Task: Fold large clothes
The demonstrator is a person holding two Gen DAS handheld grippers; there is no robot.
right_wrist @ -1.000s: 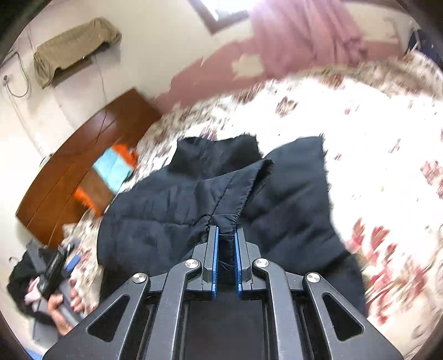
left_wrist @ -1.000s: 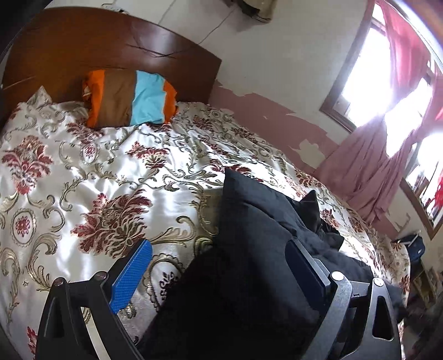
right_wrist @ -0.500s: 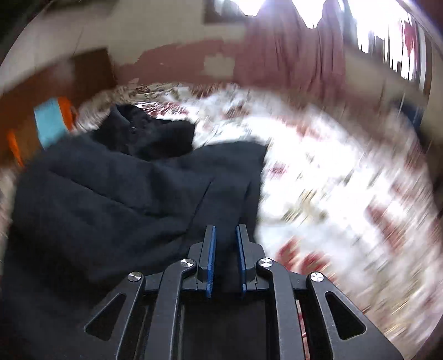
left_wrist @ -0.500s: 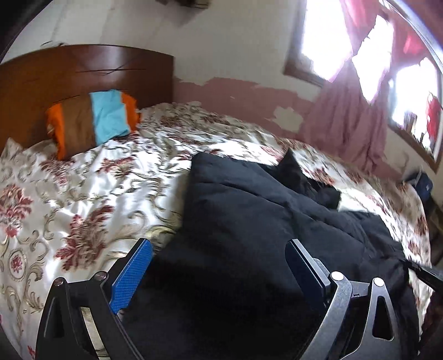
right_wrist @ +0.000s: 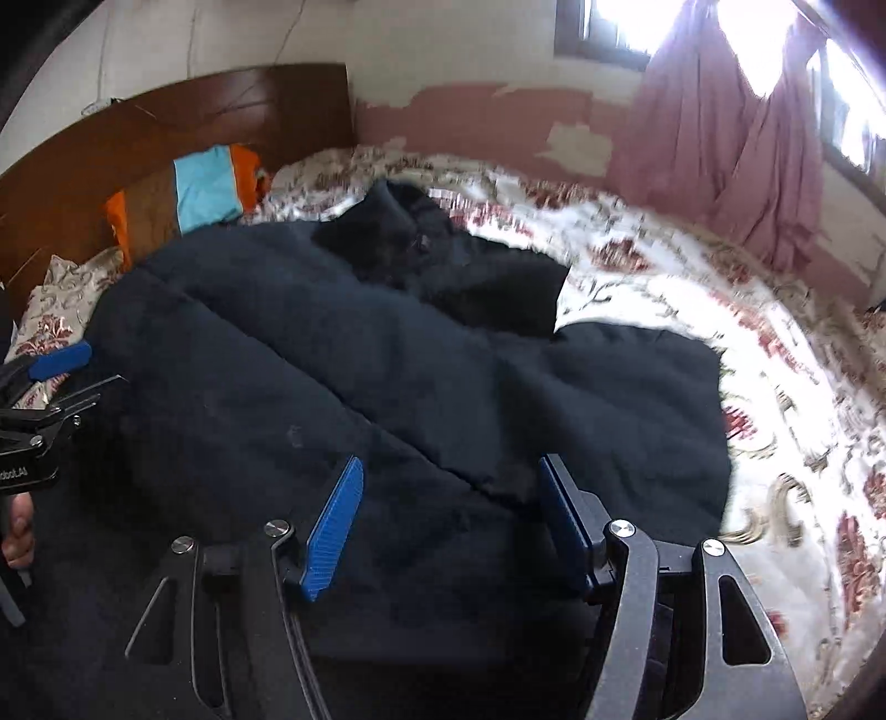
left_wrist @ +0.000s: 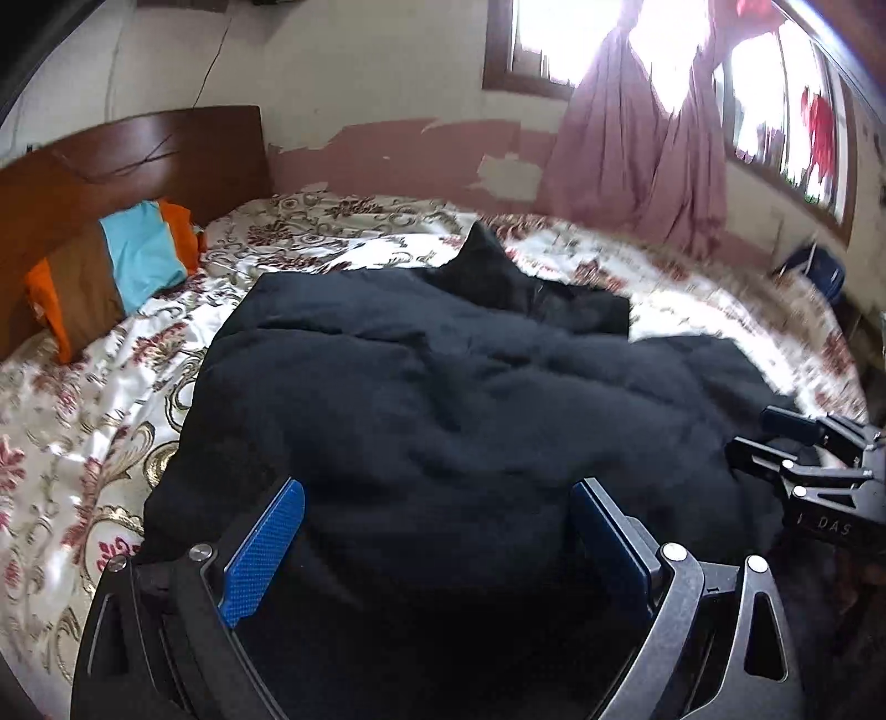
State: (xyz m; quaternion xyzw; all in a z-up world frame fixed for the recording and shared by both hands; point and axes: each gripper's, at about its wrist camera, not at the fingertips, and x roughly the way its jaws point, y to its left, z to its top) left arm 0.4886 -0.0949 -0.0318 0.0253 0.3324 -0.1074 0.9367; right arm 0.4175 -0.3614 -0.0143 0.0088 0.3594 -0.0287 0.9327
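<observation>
Pretty worn bedroom. The wall (left_wrist: 354,72) is off-white up top with a pink band lower down that's peeling in patches. A dark wooden headboard (left_wrist: 138,160) sits at the left, and the bed (left_wrist: 72,421) has a shiny cream cover with red and gold flowers. An orange, brown and blue striped pillow (left_wrist: 111,266) leans against the headboard. Pink curtains (left_wrist: 653,160) hang bunched at the windows (left_wrist: 554,39), with daylight blowing out the glass.

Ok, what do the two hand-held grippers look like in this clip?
Both match: the left hand-held gripper and right hand-held gripper have black metal linkage frames with triangular cut-outs and silver bolt heads, and flat fingers faced with textured blue pads. White lettering marks each body. No cables or sleeves visible.
</observation>
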